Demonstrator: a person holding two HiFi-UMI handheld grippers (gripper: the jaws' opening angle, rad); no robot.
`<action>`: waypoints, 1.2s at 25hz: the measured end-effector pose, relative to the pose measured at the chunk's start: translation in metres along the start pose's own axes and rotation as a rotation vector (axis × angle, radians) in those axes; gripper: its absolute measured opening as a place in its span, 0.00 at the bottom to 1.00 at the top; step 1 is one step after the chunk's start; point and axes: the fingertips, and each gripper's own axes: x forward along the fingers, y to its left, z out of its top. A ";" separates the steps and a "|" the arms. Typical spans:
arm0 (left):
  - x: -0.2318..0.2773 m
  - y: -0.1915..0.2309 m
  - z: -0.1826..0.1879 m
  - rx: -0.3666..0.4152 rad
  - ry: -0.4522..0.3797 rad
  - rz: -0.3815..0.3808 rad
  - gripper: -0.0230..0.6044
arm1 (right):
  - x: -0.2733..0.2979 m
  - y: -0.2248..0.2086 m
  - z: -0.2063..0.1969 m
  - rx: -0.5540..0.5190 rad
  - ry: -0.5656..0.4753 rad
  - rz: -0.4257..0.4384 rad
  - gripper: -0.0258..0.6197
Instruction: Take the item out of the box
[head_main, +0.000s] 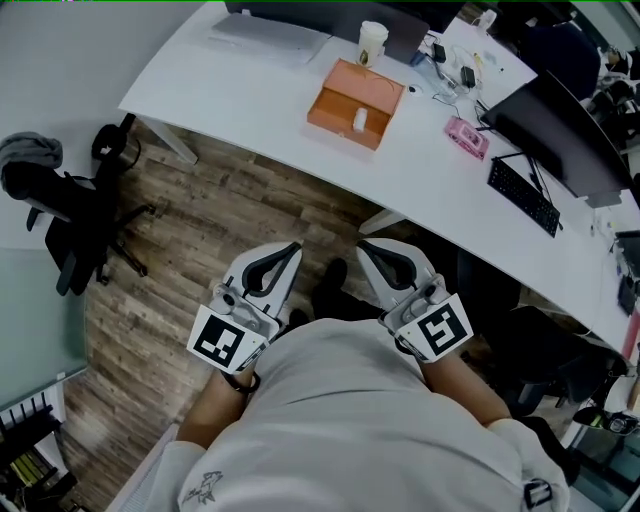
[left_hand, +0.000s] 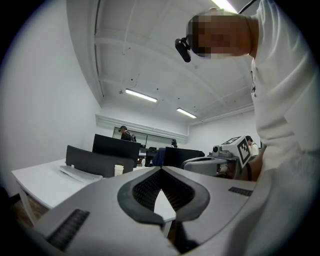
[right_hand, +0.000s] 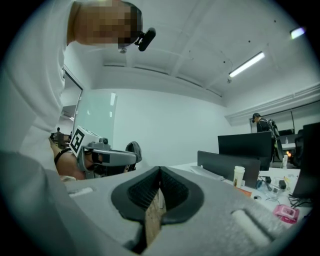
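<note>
- One small white item (head_main: 360, 121) lies inside the open orange box (head_main: 345, 95), so by the look of it nothing has been taken out yet
- That box sits on the white desk (head_main: 250, 90), near a paper cup (head_main: 372, 43) and well apart from both grippers
- Left gripper (head_main: 293, 248) and right gripper (head_main: 364, 245) are held side by side close to the person's body and point toward the desk; each has its jaws pressed together with nothing between them, probably just carried that way for the approach
</note>
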 end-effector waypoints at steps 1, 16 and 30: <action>0.012 0.005 -0.002 -0.005 0.004 -0.006 0.03 | 0.002 -0.012 -0.001 0.003 0.005 -0.009 0.04; 0.153 0.023 0.013 0.017 0.037 -0.100 0.03 | -0.010 -0.161 0.006 0.007 -0.013 -0.121 0.04; 0.228 0.049 0.019 0.042 0.056 -0.236 0.03 | 0.000 -0.223 0.001 0.045 0.018 -0.235 0.04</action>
